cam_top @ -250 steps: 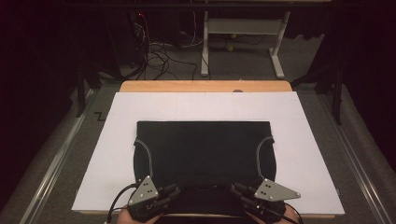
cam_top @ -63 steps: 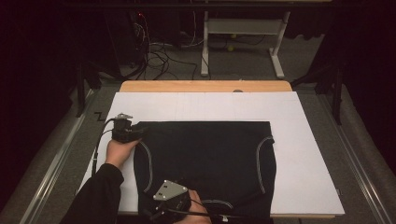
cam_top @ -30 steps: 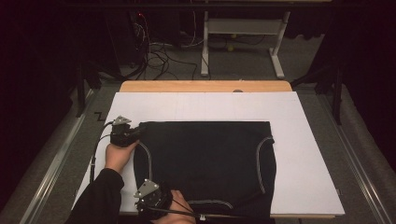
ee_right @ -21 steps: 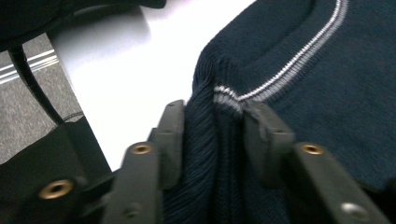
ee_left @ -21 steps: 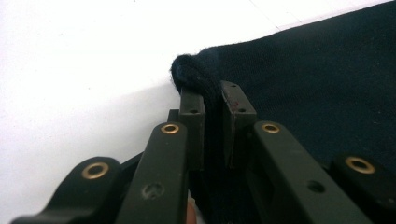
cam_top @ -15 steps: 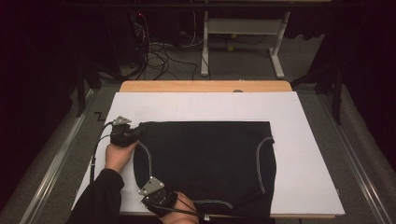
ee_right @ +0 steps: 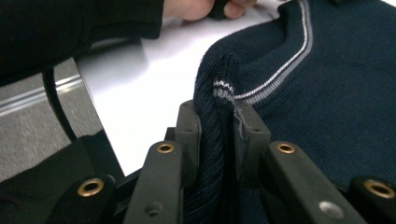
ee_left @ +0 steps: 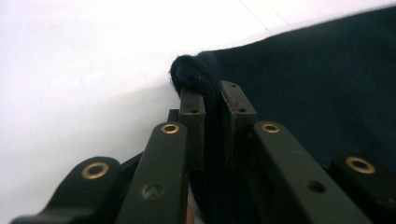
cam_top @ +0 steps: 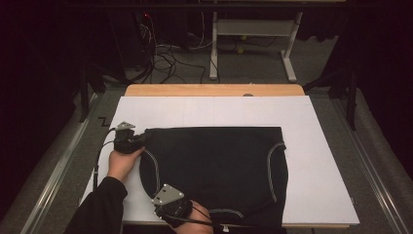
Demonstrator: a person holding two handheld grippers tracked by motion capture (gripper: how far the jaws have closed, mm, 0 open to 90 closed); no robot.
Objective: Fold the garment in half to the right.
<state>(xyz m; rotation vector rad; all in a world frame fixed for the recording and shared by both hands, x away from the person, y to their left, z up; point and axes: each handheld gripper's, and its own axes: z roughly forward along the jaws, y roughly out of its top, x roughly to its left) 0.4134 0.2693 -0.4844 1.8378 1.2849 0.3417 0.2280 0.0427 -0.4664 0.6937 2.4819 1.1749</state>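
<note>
Dark sweater lies flat on the white sheet, pale stripe curving down each side. Left gripper is at the sweater's far left corner, jaws nearly closed, pinching a rolled fold of dark knit. Right gripper is at the sweater's near left edge; its jaws have just been closing and now clamp a ridge of ribbed cloth beside the pale stripe.

Risks, as I judge them: both bites are thin, so a quick lift could pull the knit out of the pads. The right grip may hold one layer only, which would let the sweater sag open. Uneven pull between hands could skew the fold line.

No brand, label or readable writing on the sweater.
</note>
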